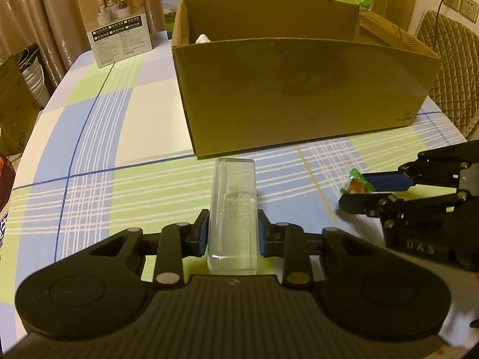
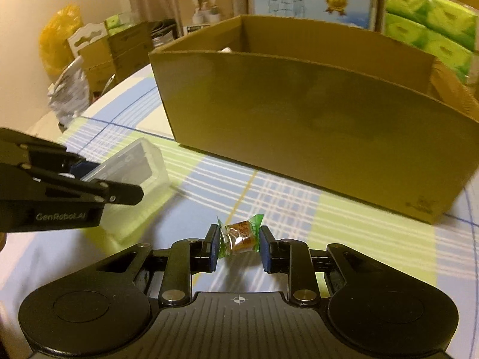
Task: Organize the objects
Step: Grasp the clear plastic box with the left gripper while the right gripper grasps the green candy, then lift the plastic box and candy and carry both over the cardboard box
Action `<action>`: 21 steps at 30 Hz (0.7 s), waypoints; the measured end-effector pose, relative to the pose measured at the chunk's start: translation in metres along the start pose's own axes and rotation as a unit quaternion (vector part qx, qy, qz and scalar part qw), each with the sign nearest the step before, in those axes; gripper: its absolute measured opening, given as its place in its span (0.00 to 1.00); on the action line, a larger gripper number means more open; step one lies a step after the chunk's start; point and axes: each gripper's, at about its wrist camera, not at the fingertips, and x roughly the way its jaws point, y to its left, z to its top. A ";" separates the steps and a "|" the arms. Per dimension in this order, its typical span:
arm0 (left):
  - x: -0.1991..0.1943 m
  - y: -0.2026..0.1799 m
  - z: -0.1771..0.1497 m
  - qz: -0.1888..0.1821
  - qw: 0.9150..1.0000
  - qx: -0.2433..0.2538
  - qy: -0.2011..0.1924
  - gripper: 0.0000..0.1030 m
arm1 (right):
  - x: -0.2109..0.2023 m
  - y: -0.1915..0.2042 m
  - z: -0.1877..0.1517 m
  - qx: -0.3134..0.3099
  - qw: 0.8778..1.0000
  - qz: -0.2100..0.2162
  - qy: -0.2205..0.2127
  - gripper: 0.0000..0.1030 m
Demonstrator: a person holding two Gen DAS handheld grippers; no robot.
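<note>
Both grippers loaded before the cardboard box (image 1: 299, 95)

Left gripper (image 1: 232, 232) clamped on clear plastic case (image 1: 233, 206), right gripper (image 2: 238, 246) clamped on green-wrapped candy (image 2: 239, 234); both near box's front wall, bare tablecloth (image 1: 119, 155) open to the left

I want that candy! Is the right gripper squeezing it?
Touching. In the right wrist view, the right gripper pads press both ends of the candy.

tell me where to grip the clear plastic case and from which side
Grip the clear plastic case across its two long narrow sides, coming in from its near short end, as the left gripper does: it lies flat and elongated, so only its width fits between the pads.
</note>
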 end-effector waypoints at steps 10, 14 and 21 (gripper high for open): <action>-0.053 -0.029 -0.008 -0.018 0.999 -0.027 -0.008 0.25 | -0.061 -0.001 -0.010 0.045 0.998 -0.032 -0.011 0.24; -0.074 -0.038 -0.009 -0.026 0.999 -0.035 -0.013 0.25 | -0.086 0.000 -0.012 0.057 0.998 -0.036 -0.022 0.24; -0.108 -0.050 -0.008 -0.028 0.999 -0.035 -0.029 0.25 | -0.123 0.002 -0.013 0.062 0.996 -0.046 -0.041 0.24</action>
